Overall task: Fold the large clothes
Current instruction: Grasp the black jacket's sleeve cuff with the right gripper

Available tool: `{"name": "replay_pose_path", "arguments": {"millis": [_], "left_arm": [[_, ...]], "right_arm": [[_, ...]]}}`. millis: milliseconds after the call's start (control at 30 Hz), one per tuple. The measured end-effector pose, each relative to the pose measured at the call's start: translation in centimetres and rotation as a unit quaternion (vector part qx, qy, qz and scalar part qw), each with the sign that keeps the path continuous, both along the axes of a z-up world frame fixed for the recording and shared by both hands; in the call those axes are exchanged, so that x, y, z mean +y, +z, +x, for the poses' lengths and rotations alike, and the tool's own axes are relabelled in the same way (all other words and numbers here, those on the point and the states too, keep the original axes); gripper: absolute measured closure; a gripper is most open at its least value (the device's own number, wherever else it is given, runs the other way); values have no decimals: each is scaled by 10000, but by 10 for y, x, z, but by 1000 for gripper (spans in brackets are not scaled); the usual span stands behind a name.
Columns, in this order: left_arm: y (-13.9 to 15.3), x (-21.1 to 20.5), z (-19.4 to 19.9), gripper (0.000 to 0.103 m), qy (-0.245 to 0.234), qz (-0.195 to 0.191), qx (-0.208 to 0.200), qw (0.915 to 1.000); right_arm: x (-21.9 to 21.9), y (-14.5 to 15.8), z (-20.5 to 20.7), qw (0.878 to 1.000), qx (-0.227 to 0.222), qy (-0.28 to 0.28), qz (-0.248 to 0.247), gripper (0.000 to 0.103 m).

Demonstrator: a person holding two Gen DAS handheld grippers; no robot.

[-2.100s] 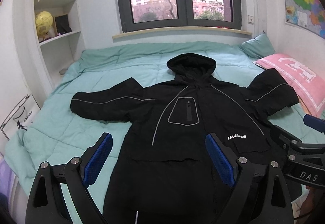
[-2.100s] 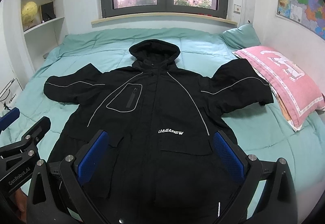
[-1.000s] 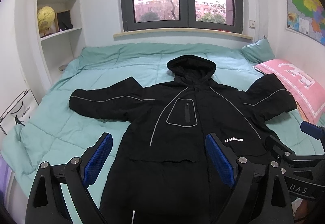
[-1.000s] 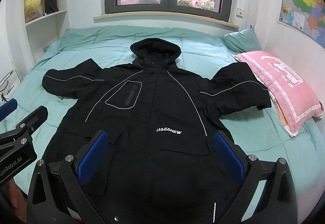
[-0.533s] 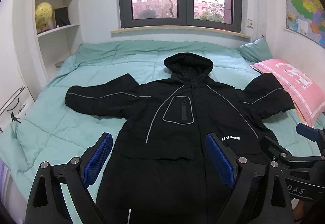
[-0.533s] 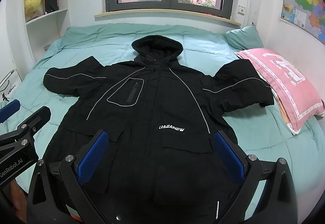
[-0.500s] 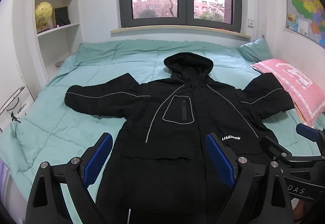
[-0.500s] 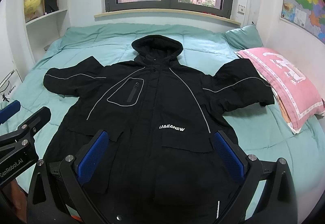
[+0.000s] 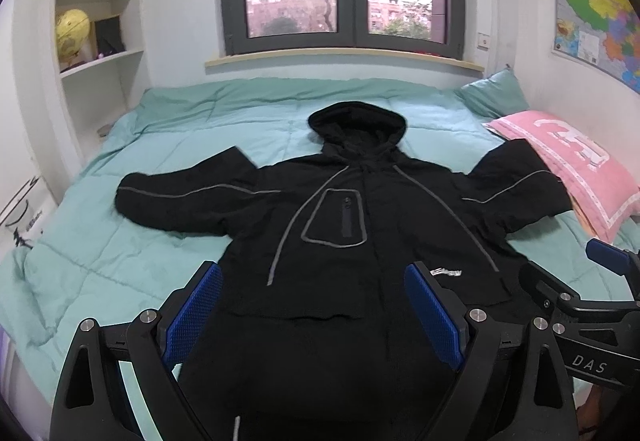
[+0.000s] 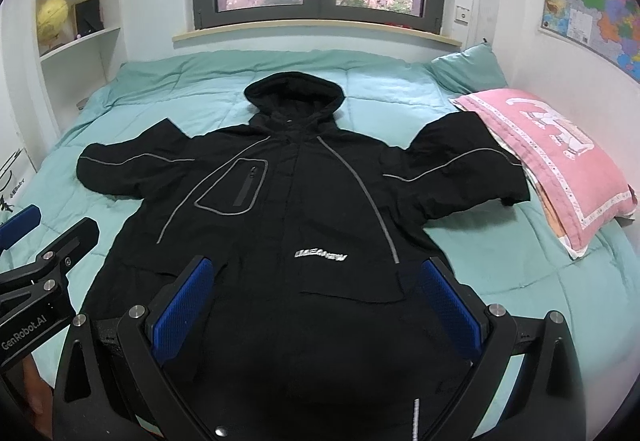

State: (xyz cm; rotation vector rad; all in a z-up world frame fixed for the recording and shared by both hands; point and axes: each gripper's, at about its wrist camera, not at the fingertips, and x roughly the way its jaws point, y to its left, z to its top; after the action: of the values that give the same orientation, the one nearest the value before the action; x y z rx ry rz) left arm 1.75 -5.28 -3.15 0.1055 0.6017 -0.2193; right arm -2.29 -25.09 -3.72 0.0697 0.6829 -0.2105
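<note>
A black hooded jacket (image 9: 340,241) with grey piping and a white chest logo lies spread flat, front up, on a teal quilt, sleeves out to both sides; it also fills the right wrist view (image 10: 304,225). My left gripper (image 9: 316,305) is open and empty above the jacket's lower left part. My right gripper (image 10: 320,297) is open and empty above the lower right part. Each gripper shows at the edge of the other's view: the right one (image 9: 576,293) and the left one (image 10: 44,241).
The teal quilt (image 9: 100,241) covers the bed. A pink pillow (image 10: 560,157) lies at the right, under the right sleeve's end, with a teal pillow (image 10: 468,69) behind it. White shelves (image 9: 100,53) stand at the left, a window behind, a wall map at right.
Both grippers have drifted slightly forward and tilted, so the jacket sits a little differently in view. The jacket has not moved. Both grippers stay open.
</note>
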Motion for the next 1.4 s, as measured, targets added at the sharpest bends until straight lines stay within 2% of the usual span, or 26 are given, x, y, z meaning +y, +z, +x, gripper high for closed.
{"name": "replay_pose_path", "arguments": {"millis": [67,200,267,433,500,600,733,767,833,933,1000,1100,1167,1333,1400], "left_arm": [[3,-11,4,10,-140,-56,12,9999],[10,-44,22,10,-732,-557,280,9954],[12,-62,29,10,-907,-629,306,9934],[20,-130,56,10,-1429,-619,127,9877],[20,-163,72,10,-1752,-615,94,9826],[11,-213,98,10,-2056,-501,27,9773],[-11,-268,129,10,-2301,-396,-45,9724],[-20,-282,140,10,-2331,-388,35,9717],[-43,-306,163,10,-2369,-355,203,9707],[-70,-332,187,11,-2443,-347,455,9680],[-93,-345,207,11,-2519,-528,785,9631],[-124,-360,233,11,-2511,-751,1260,9568],[-147,-368,243,13,-2468,-805,1503,9539],[-176,-374,245,14,-2395,-610,1606,9556],[-184,-376,245,14,-2390,-594,1657,9549]], "right_arm": [[-12,3,0,10000,-44,-31,8,0],[-53,12,-6,9994,-247,-251,71,0],[-80,16,-7,9987,-325,-363,146,0],[-171,27,-4,9928,-494,-1036,339,0],[-213,31,-1,9891,-593,-1294,380,0],[-271,35,11,9873,-725,-1289,574,0],[-342,25,40,9854,-645,-1419,692,3],[-360,19,49,9846,-608,-1453,757,4],[-393,2,69,9827,-451,-1503,981,14],[-429,-28,97,9800,-165,-1474,1330,23],[-454,-49,114,9759,-56,-1571,1510,25],[-495,-84,133,9657,-28,-1666,1992,36],[-520,-111,140,9558,-10,-1819,2308,37],[-562,-162,153,9317,-108,-1975,3047,37],[-565,-182,167,9250,81,-1892,3294,33]]}}
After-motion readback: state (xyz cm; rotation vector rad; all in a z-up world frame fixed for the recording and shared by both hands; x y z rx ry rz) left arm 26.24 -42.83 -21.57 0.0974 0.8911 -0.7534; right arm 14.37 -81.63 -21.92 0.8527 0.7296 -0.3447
